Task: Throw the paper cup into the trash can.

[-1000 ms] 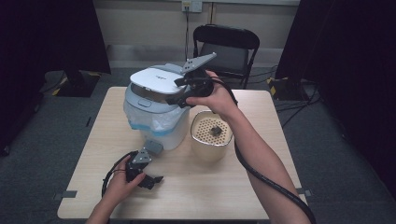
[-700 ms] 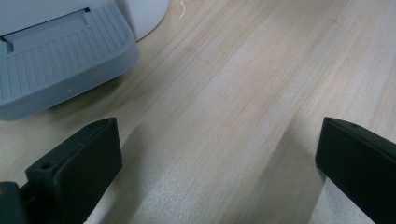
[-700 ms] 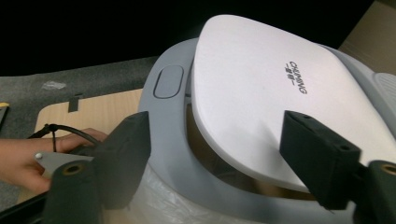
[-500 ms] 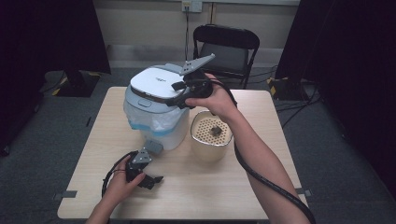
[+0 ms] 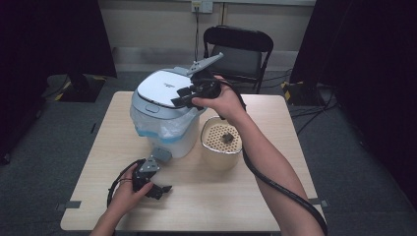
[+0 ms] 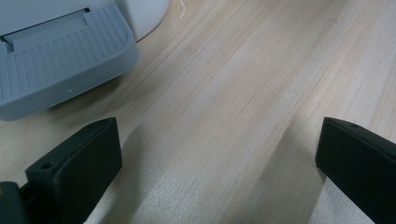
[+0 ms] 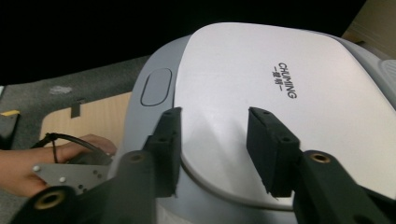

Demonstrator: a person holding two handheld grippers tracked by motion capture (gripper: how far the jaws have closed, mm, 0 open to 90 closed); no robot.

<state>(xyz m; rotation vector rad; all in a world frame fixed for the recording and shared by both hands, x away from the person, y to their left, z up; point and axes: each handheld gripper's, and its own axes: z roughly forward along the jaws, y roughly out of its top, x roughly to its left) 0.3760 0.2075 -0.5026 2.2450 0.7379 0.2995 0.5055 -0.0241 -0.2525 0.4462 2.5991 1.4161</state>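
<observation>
A white pedal bin (image 5: 169, 137) with a blue liner stands at the table's back left, its grey-and-white lid (image 5: 160, 86) down. My right gripper (image 5: 178, 101) lies across the lid's near right edge. In the right gripper view its jaws (image 7: 215, 140) have just been closing and stand a hand's width apart over the lid (image 7: 280, 88), with nothing clamped between them. My left gripper (image 5: 161, 189) rests on the table in front of the bin, open. Its jaws (image 6: 210, 154) frame bare wood beside the bin's grey pedal (image 6: 60, 56).
A beige perforated pot (image 5: 221, 142) stands just right of the bin, under my right forearm. A black folding chair (image 5: 238, 49) is behind the table (image 5: 275, 196). A cable loops beside the left hand (image 7: 46, 158).
The right gripper's jaws look narrower on the lid than before. The bin, the beige pot and the left hand have stayed where they were.
</observation>
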